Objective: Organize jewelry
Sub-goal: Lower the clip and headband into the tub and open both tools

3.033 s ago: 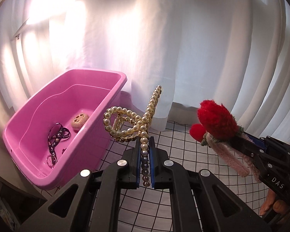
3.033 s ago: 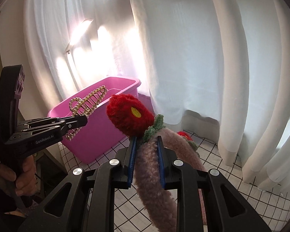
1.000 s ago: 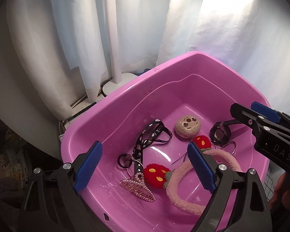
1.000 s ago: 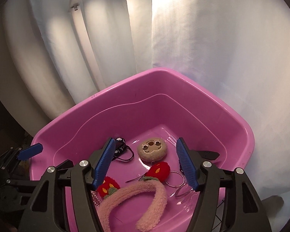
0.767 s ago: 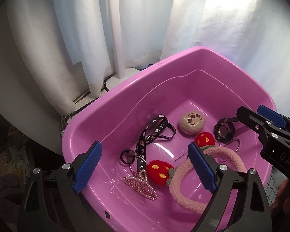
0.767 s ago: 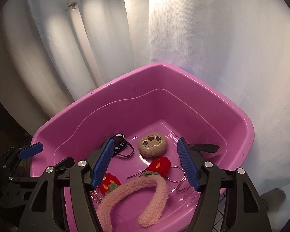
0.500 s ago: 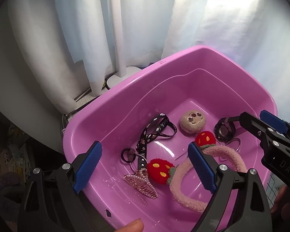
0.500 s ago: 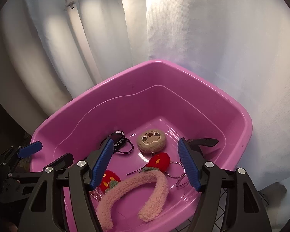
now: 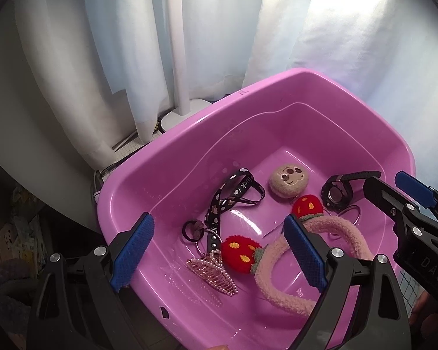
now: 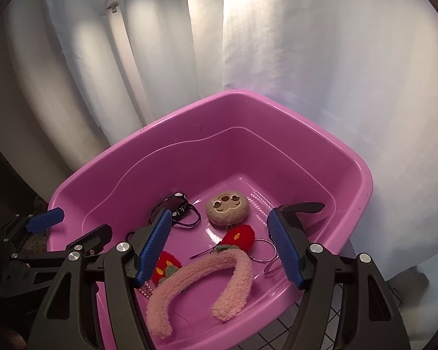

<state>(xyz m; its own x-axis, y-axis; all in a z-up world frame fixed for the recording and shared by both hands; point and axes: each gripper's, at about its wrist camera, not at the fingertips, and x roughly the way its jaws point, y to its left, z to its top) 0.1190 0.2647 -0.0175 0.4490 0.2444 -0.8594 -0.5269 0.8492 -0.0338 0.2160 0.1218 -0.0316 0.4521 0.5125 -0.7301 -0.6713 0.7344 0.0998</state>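
Glossy pink plastic tub (image 9: 172, 157), rounded rectangle with a wide rolled rim, holds all the pieces. Fuzzy pink headband (image 10: 236, 274), U-shaped, lies on the tub floor near the front wall, with two red knitted strawberries: one (image 9: 239, 253) beside the near end, one (image 9: 306, 205) at the far end. Pearl-studded hair claw (image 9: 211, 271), metallic pink, sits just beside the near strawberry. Black printed strap (image 9: 233, 198) runs from a small dark ring (image 9: 192, 230) toward the middle of the floor. Round tan plush disc (image 9: 289, 180) with a stitched face lies farther back. Black watch (image 9: 337, 194) with a rubbery band rests at the right side, thin wire rings (image 10: 262, 250) next to it. Left gripper (image 9: 219, 250) hangs over the tub's near edge, jaws spread wide, nothing between the blue ribbed pads. Right gripper (image 10: 219, 242) is over the tub too, jaws spread, empty. White pleated curtain (image 9: 116, 43) behind, white lamp pole (image 9: 176, 43) on a round base, lamp lit at top. Black-grid white table (image 10: 277, 338) shows under the tub's front corner.
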